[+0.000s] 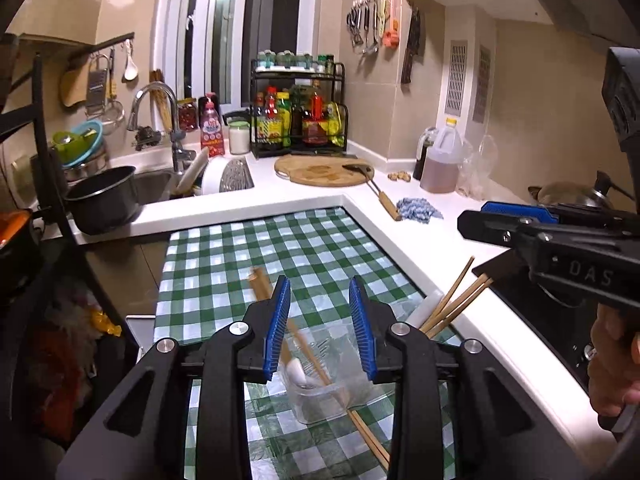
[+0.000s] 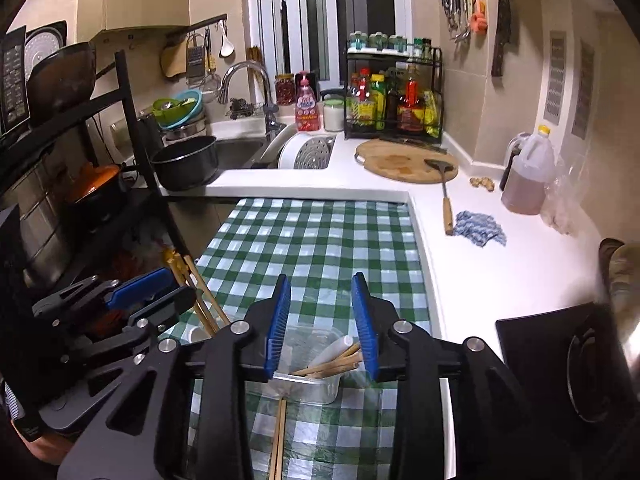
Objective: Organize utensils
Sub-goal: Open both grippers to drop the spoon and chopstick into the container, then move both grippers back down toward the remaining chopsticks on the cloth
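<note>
Blue-padded left tool (image 1: 320, 312) hanging jaws parted, gripping nothing, above a clear container (image 1: 320, 394) on the checked surface (image 1: 280, 248). Chopsticks (image 1: 308, 356) and white spoon (image 1: 296, 372) leaning loose inside it. Right tool (image 2: 323, 312) likewise parted and empty over a second clear container (image 2: 316, 380) with chopsticks (image 2: 328, 364), by the surface's right edge.

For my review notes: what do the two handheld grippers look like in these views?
Both match: the left gripper and the right gripper have black plastic linkage arms joined by round silver pivot bolts, and flat fingers faced with ribbed blue pads. Seen from the side, the right gripper's black body carries raised letters reading "DAS". No cables or sleeves are visible.
</note>
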The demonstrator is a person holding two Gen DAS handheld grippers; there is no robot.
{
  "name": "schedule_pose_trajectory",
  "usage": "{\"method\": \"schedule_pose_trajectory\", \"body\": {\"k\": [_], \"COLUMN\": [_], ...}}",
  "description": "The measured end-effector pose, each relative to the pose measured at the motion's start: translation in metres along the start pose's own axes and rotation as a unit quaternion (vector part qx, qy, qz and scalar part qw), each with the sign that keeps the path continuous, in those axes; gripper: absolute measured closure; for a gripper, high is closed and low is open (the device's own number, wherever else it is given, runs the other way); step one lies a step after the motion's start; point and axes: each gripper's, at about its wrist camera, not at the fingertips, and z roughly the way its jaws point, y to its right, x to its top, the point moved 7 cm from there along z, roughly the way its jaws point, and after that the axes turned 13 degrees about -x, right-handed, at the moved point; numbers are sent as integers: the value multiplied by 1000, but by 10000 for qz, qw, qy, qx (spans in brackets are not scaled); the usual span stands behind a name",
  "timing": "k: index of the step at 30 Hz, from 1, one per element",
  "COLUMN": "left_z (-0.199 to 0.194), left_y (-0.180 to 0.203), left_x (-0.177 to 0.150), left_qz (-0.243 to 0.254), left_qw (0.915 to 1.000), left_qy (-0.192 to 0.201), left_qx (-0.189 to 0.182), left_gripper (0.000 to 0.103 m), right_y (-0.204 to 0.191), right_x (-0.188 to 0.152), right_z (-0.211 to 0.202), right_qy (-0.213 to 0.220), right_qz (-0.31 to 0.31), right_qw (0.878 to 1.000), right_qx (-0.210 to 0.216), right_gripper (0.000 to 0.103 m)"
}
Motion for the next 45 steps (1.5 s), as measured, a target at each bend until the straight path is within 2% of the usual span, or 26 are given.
{"method": "schedule_pose_trajectory", "body": {"k": [5,11,15,20,23,26,31,32,34,36,38,40,45], "left_z": [-39,-88,-109,-124,-130,-136,-131,-129,-125,-123,-120,-114,-112], "left_y": [11,22,26,19,9,4,5,7,10,14,18,22,26], "left_x": [6,-16,-53,-112,-135,-158,-188,-194,-205,-214,-224,-236,-255], "left_qz": [58,-133,-303,-430,-592,-534,-434,-433,-514,-517,-535,-604,-591], "left_qw": [9995,9981,9973,9971,9959,9944,9944,9945,9944,9944,9943,9948,9953], "left_qy": [293,583,627,407,320,305,217,188,202,252,252,143,14], "left_qx": [67,112,225,476,600,860,942,932,902,888,889,807,770], "left_gripper": [72,72,72,72,72,72,72,73,75,77,77,77,77], "right_y": [10,25,33,34,33,36,30,30,29,22,18,7,-18], "right_x": [12,6,-29,-84,-119,-153,-201,-208,-221,-233,-245,-260,-290], "right_z": [-40,-106,-144,-161,-160,-148,-117,-112,-96,-82,-70,-56,-30], "right_qy": [462,1172,1490,1520,1414,1202,763,716,519,357,143,-181,-836], "right_qz": [74,305,455,408,321,327,263,295,380,275,275,251,3], "right_qw": [9988,9925,9878,9874,9894,9921,9967,9970,9979,9988,9993,9986,9940], "right_qx": [-162,-190,-87,-137,-129,-149,-67,-20,67,195,206,436,703], "right_gripper": [69,69,67,67,67,67,69,70,85,89,90,90,87]}}
